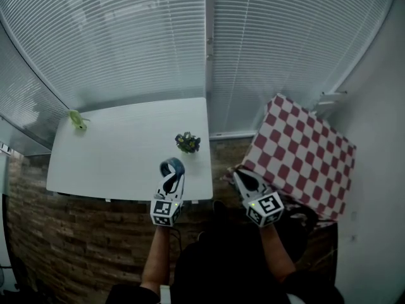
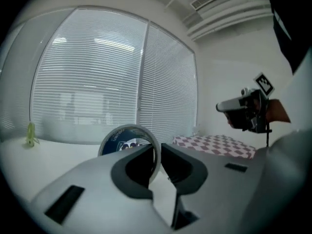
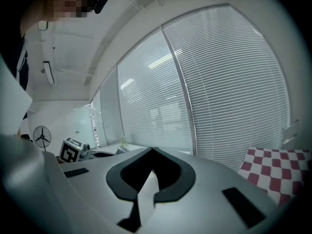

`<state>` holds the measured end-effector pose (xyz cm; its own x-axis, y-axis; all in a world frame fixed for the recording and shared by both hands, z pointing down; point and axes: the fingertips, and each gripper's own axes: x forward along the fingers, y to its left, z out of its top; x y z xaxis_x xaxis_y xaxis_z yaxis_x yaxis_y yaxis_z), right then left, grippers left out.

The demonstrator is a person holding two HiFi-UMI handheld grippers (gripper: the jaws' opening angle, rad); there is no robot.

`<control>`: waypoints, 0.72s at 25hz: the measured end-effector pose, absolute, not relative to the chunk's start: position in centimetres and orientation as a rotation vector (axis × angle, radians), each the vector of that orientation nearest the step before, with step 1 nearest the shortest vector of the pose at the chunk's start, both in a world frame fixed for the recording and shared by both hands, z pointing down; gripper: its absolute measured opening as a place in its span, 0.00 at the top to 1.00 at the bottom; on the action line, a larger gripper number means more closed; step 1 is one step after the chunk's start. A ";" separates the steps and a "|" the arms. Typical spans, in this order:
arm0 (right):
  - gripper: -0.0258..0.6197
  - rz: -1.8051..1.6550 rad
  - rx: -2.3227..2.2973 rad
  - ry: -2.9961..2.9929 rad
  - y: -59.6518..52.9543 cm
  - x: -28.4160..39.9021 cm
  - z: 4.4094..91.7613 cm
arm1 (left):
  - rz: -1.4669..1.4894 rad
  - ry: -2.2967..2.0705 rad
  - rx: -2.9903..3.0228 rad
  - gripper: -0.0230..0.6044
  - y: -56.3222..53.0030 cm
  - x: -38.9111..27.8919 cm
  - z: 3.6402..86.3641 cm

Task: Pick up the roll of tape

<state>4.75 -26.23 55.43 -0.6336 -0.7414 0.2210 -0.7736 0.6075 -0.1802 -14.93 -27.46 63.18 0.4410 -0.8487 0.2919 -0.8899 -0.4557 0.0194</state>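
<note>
The roll of tape [image 1: 172, 167] is a blue-lined ring with a pale outer band. My left gripper [image 1: 172, 173] is shut on it and holds it in the air above the white table [image 1: 114, 157], near the table's front right corner. In the left gripper view the roll of tape [image 2: 129, 143] stands upright with its rim pinched between the jaws of the left gripper [image 2: 157, 152]. My right gripper [image 1: 240, 178] hangs off the table's right side, beside the checkered surface. The jaws of the right gripper [image 3: 148, 152] meet at the tips with nothing between them.
A small potted plant [image 1: 188, 142] stands on the table just beyond the tape. A green figure [image 1: 78, 120] sits at the table's far left corner. A red-and-white checkered surface [image 1: 297, 154] lies to the right. Closed blinds [image 1: 202, 43] fill the wall behind.
</note>
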 end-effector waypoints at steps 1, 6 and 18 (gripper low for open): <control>0.95 0.389 1.275 -2.715 -26.1 4.7 55.3 | 0.327 -1.541 2.519 0.89 -27.4 -15.1 62.4; 0.95 0.326 1.243 -2.710 -25.7 4.3 55.3 | 0.275 -1.561 2.561 0.89 -25.9 -15.3 59.3; 0.95 0.229 1.109 -2.660 -24.7 2.8 56.4 | 0.251 -1.463 2.649 0.89 -23.0 -13.3 56.1</control>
<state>2.80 -24.69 56.41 -0.6793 -0.6752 0.2876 -0.7143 0.6981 -0.0482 -13.34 -23.01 56.13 0.5230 -0.8298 0.1947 -0.8472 -0.5312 0.0119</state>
